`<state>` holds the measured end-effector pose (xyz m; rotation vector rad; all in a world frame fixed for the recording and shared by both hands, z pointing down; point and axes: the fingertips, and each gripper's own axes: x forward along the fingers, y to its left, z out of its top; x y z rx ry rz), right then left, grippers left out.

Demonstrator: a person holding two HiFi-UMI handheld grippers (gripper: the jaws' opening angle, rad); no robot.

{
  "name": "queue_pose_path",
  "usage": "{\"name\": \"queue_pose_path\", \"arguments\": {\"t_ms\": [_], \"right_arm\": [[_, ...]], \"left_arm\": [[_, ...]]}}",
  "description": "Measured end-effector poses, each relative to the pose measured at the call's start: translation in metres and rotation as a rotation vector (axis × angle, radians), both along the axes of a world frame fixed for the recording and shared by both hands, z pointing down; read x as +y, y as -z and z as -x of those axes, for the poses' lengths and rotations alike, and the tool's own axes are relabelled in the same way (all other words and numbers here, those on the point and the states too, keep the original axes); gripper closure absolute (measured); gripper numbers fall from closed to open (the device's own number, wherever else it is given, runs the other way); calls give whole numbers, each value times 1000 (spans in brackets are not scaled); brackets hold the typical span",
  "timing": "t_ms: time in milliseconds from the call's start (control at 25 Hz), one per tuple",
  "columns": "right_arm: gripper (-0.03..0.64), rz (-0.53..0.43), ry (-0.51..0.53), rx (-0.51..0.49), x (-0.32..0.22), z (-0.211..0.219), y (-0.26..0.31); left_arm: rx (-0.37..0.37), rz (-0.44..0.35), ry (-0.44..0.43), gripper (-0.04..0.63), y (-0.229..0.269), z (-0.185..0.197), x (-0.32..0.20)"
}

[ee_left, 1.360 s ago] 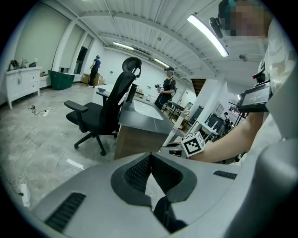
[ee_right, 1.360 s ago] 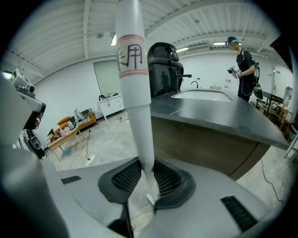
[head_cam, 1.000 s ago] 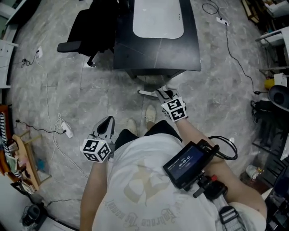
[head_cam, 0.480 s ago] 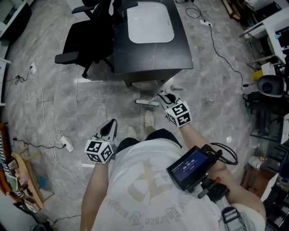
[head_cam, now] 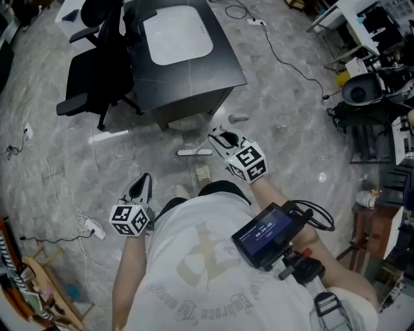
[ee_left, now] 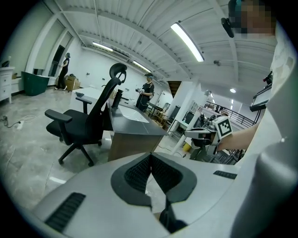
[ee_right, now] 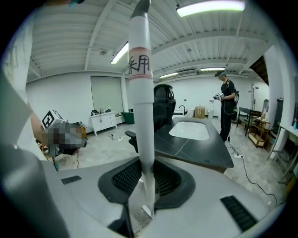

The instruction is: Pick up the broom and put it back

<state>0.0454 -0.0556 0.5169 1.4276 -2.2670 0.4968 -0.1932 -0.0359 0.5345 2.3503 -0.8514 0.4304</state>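
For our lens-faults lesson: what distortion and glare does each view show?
Head view: the floor bows outward, with a pale glare streak. Left gripper view: dark rounded corners, and the ceiling curves. Right gripper view: the ceiling lamp burns out white.

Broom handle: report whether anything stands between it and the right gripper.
Nothing stands between them. The right gripper is closed on the white broom handle, which rises upright from between its pads in the right gripper view.
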Motion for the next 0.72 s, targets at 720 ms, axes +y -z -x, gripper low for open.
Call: {"name": "queue_pose_path", "arguments": {"t_ms": [720], "right_arm": [[522, -187, -129, -44, 53, -20, 87]], "left_arm": [[55, -132, -219, 584, 41, -49, 12]]}}
